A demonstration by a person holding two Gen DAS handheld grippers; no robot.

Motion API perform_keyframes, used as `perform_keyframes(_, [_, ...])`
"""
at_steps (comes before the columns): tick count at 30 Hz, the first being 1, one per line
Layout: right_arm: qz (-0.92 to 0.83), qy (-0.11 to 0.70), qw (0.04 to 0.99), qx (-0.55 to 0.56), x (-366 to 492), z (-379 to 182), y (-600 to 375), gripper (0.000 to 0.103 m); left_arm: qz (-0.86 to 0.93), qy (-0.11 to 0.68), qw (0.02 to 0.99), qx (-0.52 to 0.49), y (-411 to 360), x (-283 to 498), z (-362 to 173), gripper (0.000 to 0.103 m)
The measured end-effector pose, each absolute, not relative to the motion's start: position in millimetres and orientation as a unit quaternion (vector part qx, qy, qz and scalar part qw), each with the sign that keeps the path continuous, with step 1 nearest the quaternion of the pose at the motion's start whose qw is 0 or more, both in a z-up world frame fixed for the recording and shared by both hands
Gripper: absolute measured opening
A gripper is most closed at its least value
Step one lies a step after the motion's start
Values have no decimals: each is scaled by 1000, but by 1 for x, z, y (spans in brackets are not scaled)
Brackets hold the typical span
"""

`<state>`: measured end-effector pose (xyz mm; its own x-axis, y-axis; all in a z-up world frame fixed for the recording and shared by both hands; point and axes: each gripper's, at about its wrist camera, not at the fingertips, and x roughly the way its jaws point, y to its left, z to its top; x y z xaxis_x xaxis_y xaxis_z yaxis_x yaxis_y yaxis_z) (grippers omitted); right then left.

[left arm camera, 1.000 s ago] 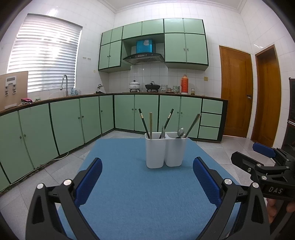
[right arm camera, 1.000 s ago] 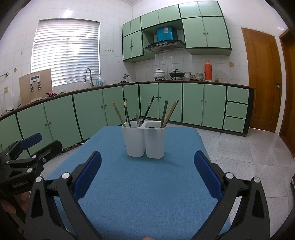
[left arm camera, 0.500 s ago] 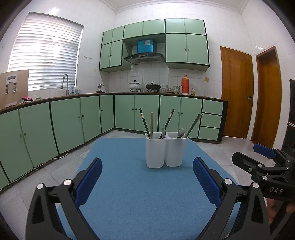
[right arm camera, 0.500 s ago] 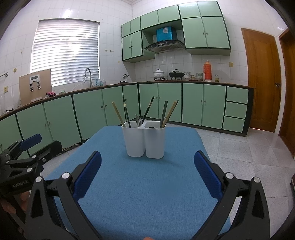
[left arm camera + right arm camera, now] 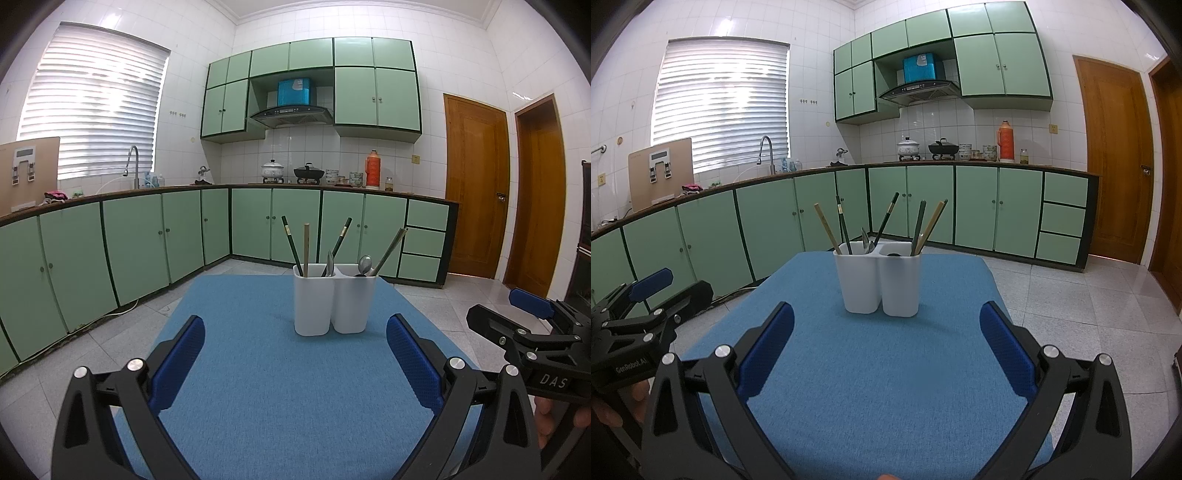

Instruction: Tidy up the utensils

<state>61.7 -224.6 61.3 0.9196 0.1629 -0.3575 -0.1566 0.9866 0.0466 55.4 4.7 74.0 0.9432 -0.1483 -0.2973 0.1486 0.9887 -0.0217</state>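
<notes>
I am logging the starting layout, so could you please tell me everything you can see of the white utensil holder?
The white utensil holder is a smooth, plastic-looking container of two joined rounded compartments, open on top. It stands upright on the blue mat, towards the far end, apart from both open grippers. Chopsticks and spoons stick up from both compartments, leaning on the rims. Nothing else touches it.

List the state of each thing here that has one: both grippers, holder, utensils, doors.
left gripper: open, empty
right gripper: open, empty
white utensil holder: upright on blue mat
chopsticks: standing slanted in holder
spoon: in holder, bowl up
wooden door: closed
</notes>
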Motion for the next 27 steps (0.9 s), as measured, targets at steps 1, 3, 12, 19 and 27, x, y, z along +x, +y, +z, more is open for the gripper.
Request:
perform_keyframes(1, [81, 183, 980, 9, 62, 61, -225, 98, -75, 151, 986, 1, 5, 56, 74, 97])
perform_keyframes(3, [81, 183, 980, 9, 62, 61, -225, 98, -75, 151, 986, 1, 5, 56, 74, 97])
perform_keyframes(12, [81, 183, 980, 9, 62, 61, -224, 98, -75, 151, 986, 1, 5, 56, 74, 97])
perform_keyframes(19, [81, 183, 980, 9, 62, 61, -225, 98, -75, 151, 986, 0, 6, 55, 73, 97])
perform_keyframes(27, [81, 184, 979, 8, 63, 59, -225, 98, -72, 154, 985, -3, 6, 57, 70, 97])
